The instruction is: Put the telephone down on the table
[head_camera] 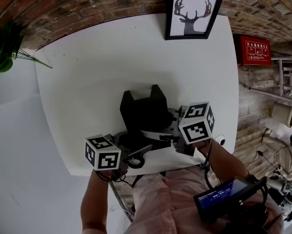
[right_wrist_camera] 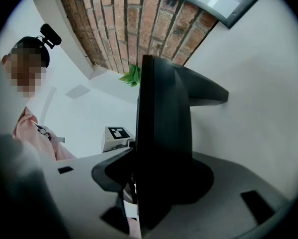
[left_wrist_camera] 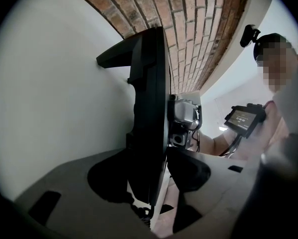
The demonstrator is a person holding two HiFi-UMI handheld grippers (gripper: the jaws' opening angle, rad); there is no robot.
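Black telephone (head_camera: 145, 112) stands upright at frame centre, white desk (head_camera: 87, 82) behind, left tool (left_wrist_camera: 154, 176) and right tool (right_wrist_camera: 156, 176) both clenched on it.

A white rounded tabletop (head_camera: 111, 72) was seen pushed up to a red brick wall (head_camera: 87, 4). A black-framed deer silhouette picture (head_camera: 192, 11) was seen upright at its far edge, against the bricks.

Figure: Lettering and coded marks in view.
Red sign (head_camera: 255, 50) on the brick wall: white characters, too small to read. Chest screen (head_camera: 223, 191): pale print on blue, illegible. Left cube (head_camera: 102, 152) and right cube (head_camera: 197, 122): black-and-white square markers, no readable text.
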